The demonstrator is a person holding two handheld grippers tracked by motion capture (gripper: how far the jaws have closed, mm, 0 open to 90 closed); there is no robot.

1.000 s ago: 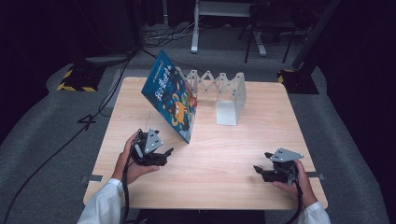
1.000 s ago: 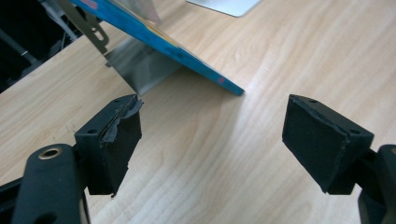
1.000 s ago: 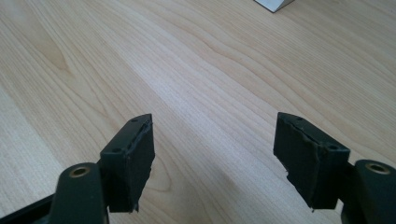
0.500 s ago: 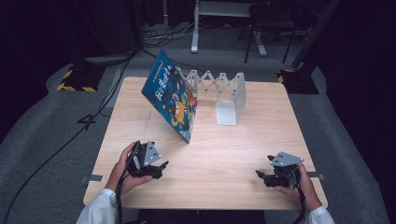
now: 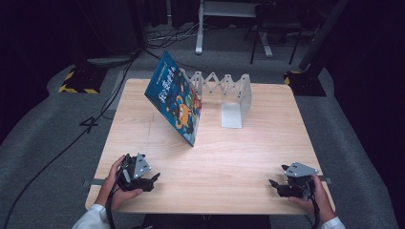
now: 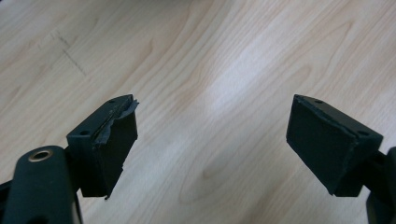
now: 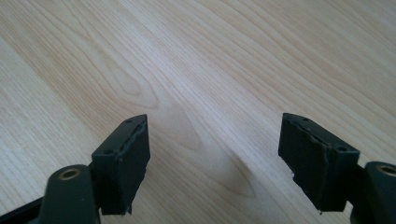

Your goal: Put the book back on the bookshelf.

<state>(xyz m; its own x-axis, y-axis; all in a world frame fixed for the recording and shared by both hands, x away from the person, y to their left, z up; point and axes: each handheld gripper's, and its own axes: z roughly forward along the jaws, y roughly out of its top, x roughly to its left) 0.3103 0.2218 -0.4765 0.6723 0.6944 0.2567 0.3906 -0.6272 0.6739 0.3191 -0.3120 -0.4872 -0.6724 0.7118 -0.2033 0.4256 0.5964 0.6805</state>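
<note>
A blue picture book (image 5: 175, 102) stands tilted on the wooden table (image 5: 229, 157), leaning toward a white folding rack (image 5: 224, 86) behind it. My left gripper (image 5: 154, 179) rests low at the near left edge, held by a hand, well short of the book. In the left gripper view its jaws (image 6: 210, 135) stand open over bare wood. My right gripper (image 5: 273, 183) sits at the near right edge and points left. Its jaws (image 7: 215, 149) have just been opening and stand open with nothing between them.
A white bookend-like plate (image 5: 232, 114) is at the right end of the rack. Cables (image 5: 95, 119) trail on the grey floor to the left. A black and yellow block (image 5: 76, 78) sits beyond the table's far left corner.
My left hand has drawn back toward the near edge and sunk lower. My right hand has shifted a little toward the near right corner. The book and rack have stayed put.
</note>
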